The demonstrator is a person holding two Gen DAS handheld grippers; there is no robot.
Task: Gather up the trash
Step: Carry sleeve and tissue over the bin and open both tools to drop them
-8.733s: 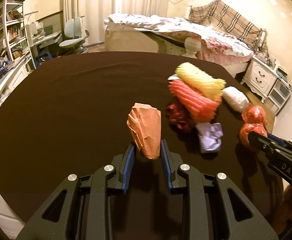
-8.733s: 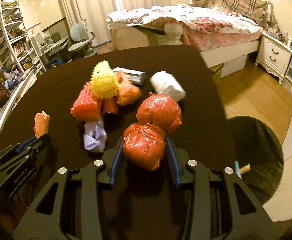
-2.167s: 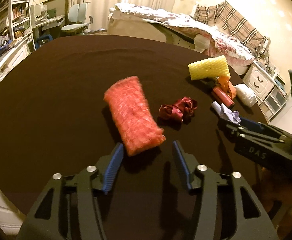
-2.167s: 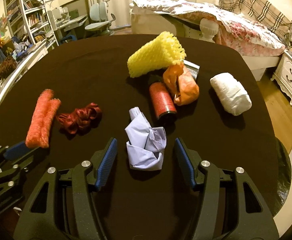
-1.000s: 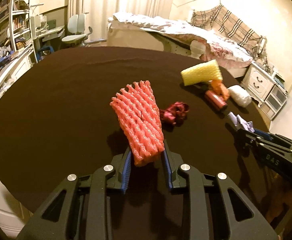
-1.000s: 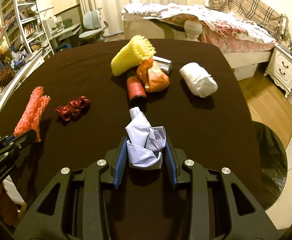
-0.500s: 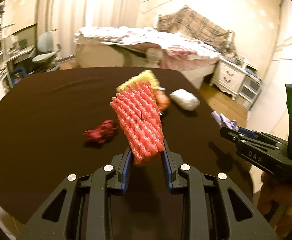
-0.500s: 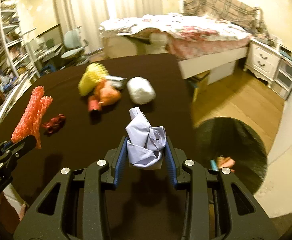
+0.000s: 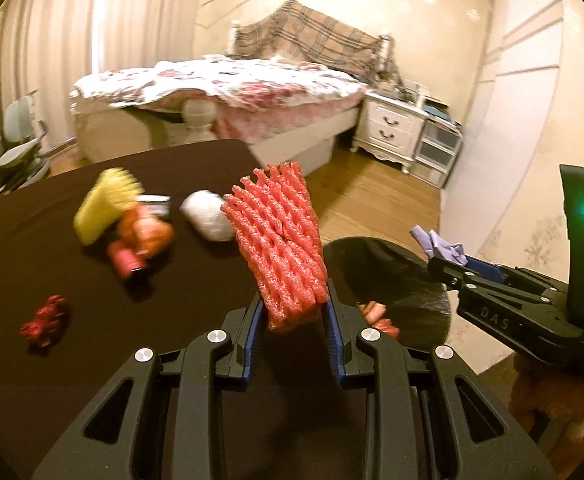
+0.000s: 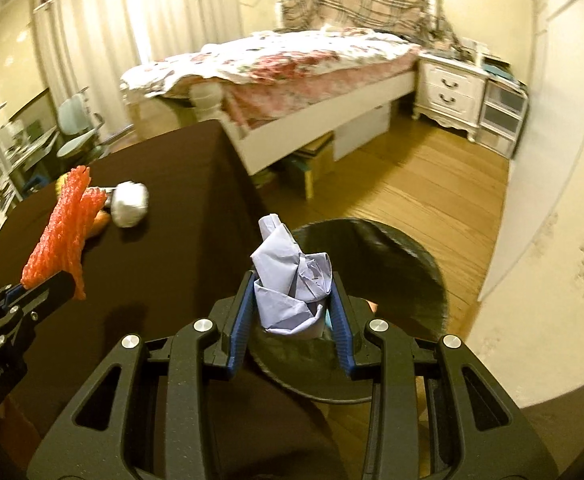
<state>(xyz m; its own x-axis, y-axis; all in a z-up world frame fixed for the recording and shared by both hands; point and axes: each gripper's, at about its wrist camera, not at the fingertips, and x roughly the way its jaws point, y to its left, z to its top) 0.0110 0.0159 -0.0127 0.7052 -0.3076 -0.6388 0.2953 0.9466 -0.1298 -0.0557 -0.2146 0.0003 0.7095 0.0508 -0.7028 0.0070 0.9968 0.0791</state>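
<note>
Left wrist view: the left gripper [image 9: 292,322] has its fingers [image 9: 251,328] closed on the lower end of a red foam net [image 9: 277,240], which stands up tilted over the worktop's [image 9: 51,380] right edge. Just past that edge, down on the floor, sits a black bin [image 9: 392,268], its near rim cut off by the net and fingers; something pinkish lies inside, too small to name. At far right the right gripper [image 9: 438,258] is held above the bin, clamping crumpled paper [image 9: 436,242]. Back on the worktop lie a yellow net [image 9: 103,204], an orange bag [image 9: 143,232], a red roll [image 9: 125,258], a white wad [image 9: 207,216] and a dark red scrap [image 9: 45,318], all blurred.

Right wrist view: the fingers [image 10: 340,320] pinch the paper [image 10: 292,284] directly above the bin's [image 10: 412,264] open mouth, clear of the worktop edge [image 10: 231,168]. Open wood floor [image 10: 412,184] lies beyond, toward the bed [image 10: 292,64].
</note>
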